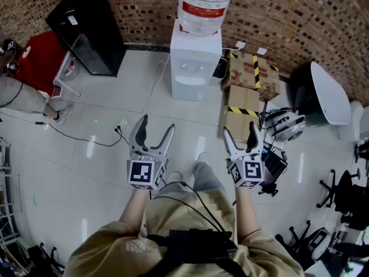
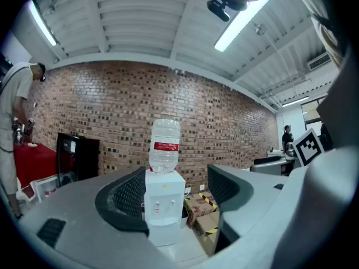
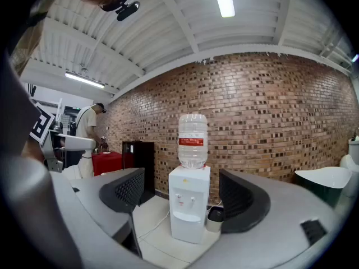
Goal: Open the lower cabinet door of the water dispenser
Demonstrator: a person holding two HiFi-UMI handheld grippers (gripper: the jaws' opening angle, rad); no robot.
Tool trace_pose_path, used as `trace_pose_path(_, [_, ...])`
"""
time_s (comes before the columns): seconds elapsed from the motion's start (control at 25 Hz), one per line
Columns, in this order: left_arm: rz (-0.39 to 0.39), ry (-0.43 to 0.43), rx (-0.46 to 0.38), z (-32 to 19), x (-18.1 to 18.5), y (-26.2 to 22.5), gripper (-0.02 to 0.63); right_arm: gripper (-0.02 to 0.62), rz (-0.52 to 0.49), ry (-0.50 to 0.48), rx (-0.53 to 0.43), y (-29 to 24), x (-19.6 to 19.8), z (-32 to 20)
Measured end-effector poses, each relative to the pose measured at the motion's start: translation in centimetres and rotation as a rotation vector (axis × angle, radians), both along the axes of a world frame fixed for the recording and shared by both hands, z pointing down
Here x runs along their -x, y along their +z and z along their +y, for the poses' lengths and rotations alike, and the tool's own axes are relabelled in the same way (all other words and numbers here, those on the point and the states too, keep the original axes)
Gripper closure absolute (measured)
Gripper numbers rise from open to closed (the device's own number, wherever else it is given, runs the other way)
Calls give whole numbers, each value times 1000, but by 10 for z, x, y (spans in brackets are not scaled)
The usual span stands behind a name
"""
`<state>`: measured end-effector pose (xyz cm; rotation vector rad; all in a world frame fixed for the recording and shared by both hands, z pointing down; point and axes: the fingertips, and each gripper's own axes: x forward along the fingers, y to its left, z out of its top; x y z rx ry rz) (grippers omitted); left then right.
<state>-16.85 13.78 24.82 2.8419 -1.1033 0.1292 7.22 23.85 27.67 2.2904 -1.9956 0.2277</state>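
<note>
The left gripper (image 1: 157, 124) and right gripper (image 1: 239, 129) are hovering empty, jaws wide apart, both facing the dispenser (image 1: 195, 62) standing well ahead at top centre, neither plainly nearer.

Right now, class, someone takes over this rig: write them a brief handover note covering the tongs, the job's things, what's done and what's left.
Left tongs: open, empty, in the air.
Right tongs: open, empty, in the air.
Dispenser: against the brick wall, ahead across the floor, bottle on top, boxes beside it. Neither tongs touch it.
Done: nothing; the lower door looks shut.
Left: walk up, grip the door, pull it open.
</note>
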Motion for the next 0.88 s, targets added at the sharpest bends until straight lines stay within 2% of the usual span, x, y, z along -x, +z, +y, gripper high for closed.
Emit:
trace_pose_path(0.24, [-19,-37,-5,-54,-63,50,275,169,-92,-52,63,90,-75,-60])
trace_pose_path(0.52, [-10,-169,121,-127,-117,127,275,169,-145,-202,214,236,-154,-169])
trace_pose_path(0.68, [-39,-172,194,-144,-142,169,275,169,-173,-262,351,350,-175,-211])
trace_pose_path(0.88, [-70,-169,234,-173,-146,237,275,169,-201,-341,523,491,-180,-253])
